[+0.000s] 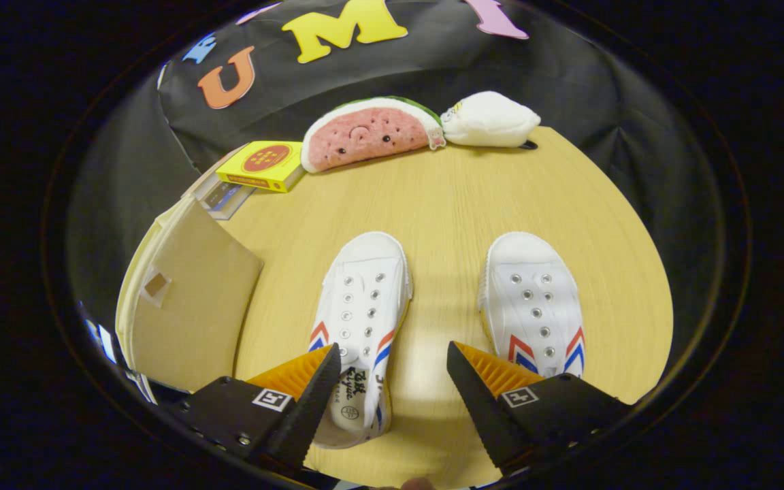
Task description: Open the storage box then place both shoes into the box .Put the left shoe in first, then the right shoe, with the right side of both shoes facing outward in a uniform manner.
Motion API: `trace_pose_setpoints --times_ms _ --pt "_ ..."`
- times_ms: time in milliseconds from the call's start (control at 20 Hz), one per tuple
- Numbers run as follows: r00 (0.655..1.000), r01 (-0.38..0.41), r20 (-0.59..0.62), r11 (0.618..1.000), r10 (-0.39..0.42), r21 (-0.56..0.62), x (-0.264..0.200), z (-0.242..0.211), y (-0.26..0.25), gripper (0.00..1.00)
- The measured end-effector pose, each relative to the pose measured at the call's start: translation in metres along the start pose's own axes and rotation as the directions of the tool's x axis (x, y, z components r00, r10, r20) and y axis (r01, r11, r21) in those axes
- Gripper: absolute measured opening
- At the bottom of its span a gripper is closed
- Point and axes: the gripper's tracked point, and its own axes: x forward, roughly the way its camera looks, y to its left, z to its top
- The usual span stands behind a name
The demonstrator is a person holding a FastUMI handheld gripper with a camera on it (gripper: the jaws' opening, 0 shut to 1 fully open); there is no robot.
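Storage box (188,299) far left on table (446,204), lid closed. Yellow box (263,165) behind it, then watermelon plush (368,133), white plush (491,119) along back. Left shoe (361,306) partly under left finger, right shoe (535,306) beside right finger. Gripper (394,357) above shoes, fingers spread wide, holding nothing.

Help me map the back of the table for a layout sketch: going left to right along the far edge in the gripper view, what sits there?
Yellow box → watermelon plush → white plush. The tool is open, nearer, above the two white shoes.
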Motion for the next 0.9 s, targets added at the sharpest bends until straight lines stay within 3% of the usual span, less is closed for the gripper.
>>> trace_pose_setpoints --times_ms 150,200,250,550,750,900 --pt "0.998 -0.026 -0.050 0.999 0.028 0.041 0.013 -0.007 0.001 0.91" --pt "0.998 -0.028 -0.060 0.999 0.030 0.046 0.015 -0.008 0.002 0.77" --pt "0.997 -0.042 -0.066 0.998 0.045 0.050 0.016 -0.008 0.003 0.76" --pt "0.988 -0.089 -0.120 0.992 0.100 0.089 0.016 -0.003 0.014 0.18" --pt "0.983 -0.106 -0.127 0.978 0.130 0.178 0.015 -0.005 0.017 0.01" --pt "0.987 -0.093 -0.113 0.981 0.113 0.172 0.006 -0.004 0.018 0.01"
